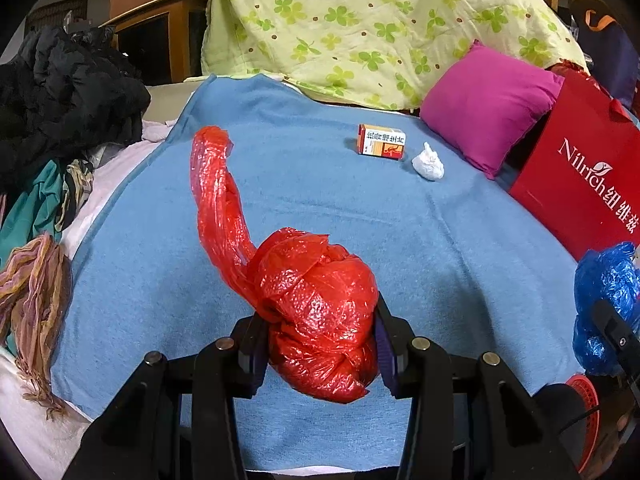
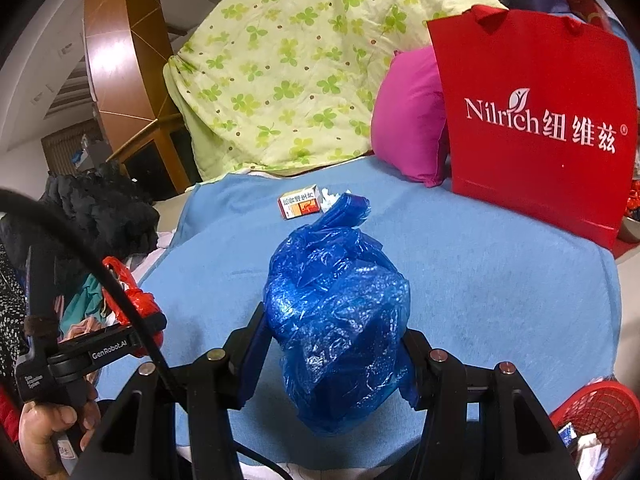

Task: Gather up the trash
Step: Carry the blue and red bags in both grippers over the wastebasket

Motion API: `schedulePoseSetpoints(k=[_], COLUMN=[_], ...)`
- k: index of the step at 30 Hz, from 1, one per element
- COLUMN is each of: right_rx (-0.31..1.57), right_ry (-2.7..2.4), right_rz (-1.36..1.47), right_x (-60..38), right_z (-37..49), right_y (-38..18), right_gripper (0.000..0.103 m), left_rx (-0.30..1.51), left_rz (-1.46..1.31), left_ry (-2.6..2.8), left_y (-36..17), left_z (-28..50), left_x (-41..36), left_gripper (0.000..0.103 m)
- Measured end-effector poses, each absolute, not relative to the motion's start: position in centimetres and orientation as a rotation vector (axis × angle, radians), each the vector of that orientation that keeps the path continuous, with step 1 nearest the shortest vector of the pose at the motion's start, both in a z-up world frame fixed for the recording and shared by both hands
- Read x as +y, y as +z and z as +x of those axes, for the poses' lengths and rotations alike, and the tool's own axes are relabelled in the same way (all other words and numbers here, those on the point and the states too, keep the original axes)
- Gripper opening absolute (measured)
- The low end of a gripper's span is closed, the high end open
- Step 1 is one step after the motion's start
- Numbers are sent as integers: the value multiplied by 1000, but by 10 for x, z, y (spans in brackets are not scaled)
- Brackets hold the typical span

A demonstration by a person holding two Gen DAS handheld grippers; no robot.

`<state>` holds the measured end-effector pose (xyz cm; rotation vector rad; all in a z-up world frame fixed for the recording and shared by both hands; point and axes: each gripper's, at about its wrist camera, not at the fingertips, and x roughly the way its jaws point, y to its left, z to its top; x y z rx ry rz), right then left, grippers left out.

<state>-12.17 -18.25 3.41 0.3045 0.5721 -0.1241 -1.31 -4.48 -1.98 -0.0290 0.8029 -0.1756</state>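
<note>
Left gripper (image 1: 320, 344), jaws clamped on a crumpled red plastic bag (image 1: 316, 312), glossy and knotted into a ball, its long twisted tail rising toward far left above the blue blanket (image 1: 440, 240). Right gripper (image 2: 332, 356), jaws clamped on a balled, translucent blue plastic bag (image 2: 336, 320). Farther off on the blanket lie a small medicine box (image 1: 382, 141) and a white paper wad (image 1: 428, 166); a red mesh basket (image 2: 596, 412) stands near right.

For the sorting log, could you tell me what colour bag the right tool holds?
Blue bag, clearest in the right wrist view.
</note>
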Motion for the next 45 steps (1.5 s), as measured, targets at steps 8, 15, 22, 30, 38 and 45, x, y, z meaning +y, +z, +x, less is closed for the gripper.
schedulePoseSetpoints(k=[8,15,22,30,38,45], right_rx=[555,541,523,510,485,477], right_ry=[-135,-141,-151,-166,-245,-364], right_rz=[310,315,321,325,347,369], right_x=[-184,-182,-184,-188,-221,-267], right_z=[-128,-136,-142,-150,-174,-219], right_y=[38,40,46,49,54,53], right_gripper=[58,58,58,58,58,58], left_rx=[802,796,793,785,771,761], left_rz=[-19,-9,-9,6,44,91], left_ry=[-183,-187,-184,-199,-247,-324], left_y=[-18,-16,-15,-11,-3,3], left_z=[-13,-16,-16,-19,-20,-29], left_x=[-54,-57,-56,-59,-82,-120], left_gripper=[47,47,47,47,47,47])
